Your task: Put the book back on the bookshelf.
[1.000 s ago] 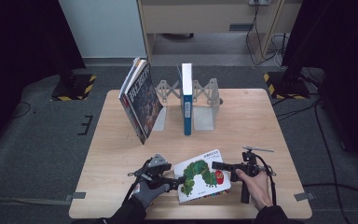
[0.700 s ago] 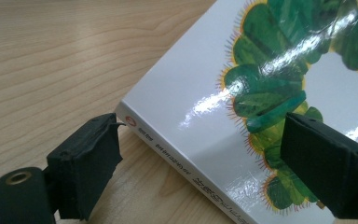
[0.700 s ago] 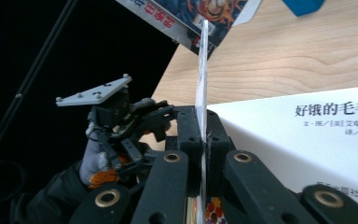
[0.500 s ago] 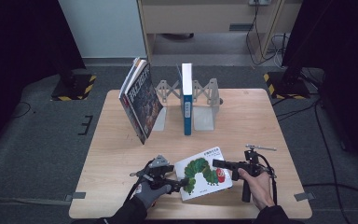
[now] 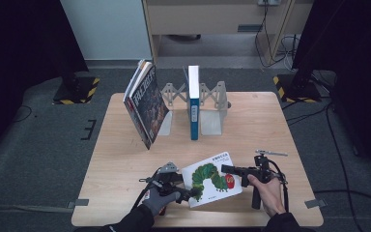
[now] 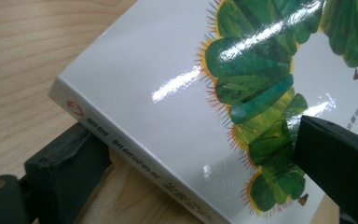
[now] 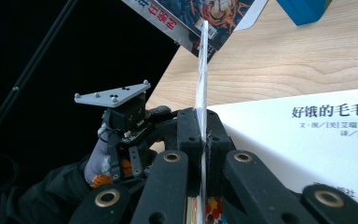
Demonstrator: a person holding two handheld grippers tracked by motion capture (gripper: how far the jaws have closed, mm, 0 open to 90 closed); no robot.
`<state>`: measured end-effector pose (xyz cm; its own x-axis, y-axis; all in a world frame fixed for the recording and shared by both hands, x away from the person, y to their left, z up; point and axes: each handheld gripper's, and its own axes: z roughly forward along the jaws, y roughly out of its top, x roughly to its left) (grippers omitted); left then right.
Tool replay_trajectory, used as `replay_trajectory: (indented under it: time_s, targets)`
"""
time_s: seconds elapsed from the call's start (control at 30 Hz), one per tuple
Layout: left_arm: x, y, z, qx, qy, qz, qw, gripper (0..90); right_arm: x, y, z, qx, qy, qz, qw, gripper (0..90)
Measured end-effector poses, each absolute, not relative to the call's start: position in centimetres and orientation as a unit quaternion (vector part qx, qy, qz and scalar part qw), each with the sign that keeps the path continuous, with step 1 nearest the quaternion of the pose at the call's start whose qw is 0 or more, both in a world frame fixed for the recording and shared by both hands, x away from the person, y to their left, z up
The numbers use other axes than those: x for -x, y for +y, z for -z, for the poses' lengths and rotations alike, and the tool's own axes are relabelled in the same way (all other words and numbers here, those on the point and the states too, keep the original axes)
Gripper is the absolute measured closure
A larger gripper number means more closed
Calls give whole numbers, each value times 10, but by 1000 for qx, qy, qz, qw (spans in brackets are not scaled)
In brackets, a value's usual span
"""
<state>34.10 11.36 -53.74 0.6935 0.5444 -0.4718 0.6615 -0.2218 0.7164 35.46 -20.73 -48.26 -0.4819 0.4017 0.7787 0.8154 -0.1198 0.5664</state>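
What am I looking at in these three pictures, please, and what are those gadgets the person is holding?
A person works at a wooden table with two hand-operated claws. One picture comes from a camera above. The other two come from cameras riding on the claws, each looking along its own black jaws. At the back, a blue book stands upright in a metal rack, and a dark book leans beside it. Near the person lies a caterpillar book. The right claw is shut on a thin edge of it. The left claw has just been opening, and its jaws straddle the spine without pressing.
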Motion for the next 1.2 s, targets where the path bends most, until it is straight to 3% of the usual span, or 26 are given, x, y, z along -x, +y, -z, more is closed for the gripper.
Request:
replay_trajectory:
  time_s: [0.43, 0.8, 1.1, 1.2]
  targets:
    - [-340, 108, 536, -776, 404, 65, 480, 58, -354, -209, 489, 491, -651, 557, 154, 878]
    - [-339, 110, 530, -776, 392, 62, 491, 197, -354, -204, 493, 493, -705, 506, 62, 688]
    - [-338, 106, 526, -780, 382, 49, 493, 222, -354, -199, 497, 483, -719, 498, 45, 640]
    - [-338, 104, 524, -775, 379, 53, 503, 222, -353, -195, 495, 469, -719, 509, 59, 642]
